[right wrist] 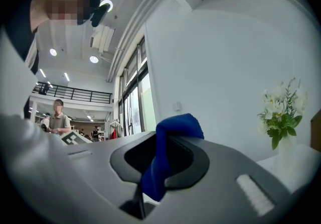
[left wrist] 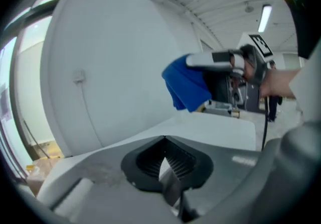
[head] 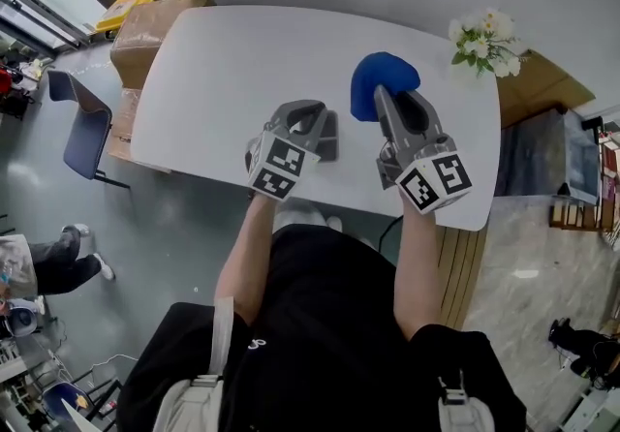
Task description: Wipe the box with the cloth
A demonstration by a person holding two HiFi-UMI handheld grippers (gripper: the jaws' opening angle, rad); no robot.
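While the right gripper (head: pixel 399 103) pinches crumpled blue cloth (head: pixel 376 72), the left gripper (head: pixel 302 115) is closed, empty

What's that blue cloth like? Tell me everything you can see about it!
The blue cloth is a bright, plain blue and looks soft and floppy, like a cleaning rag. It is bunched up and folded over, not spread flat. The right gripper is shut on it: one end is pinched between the jaws and the rest puffs out past the tips. It hangs over the white table, near the far side. Nothing but the gripper clearly touches it, and I can't tell whether its bottom edge brushes the table.
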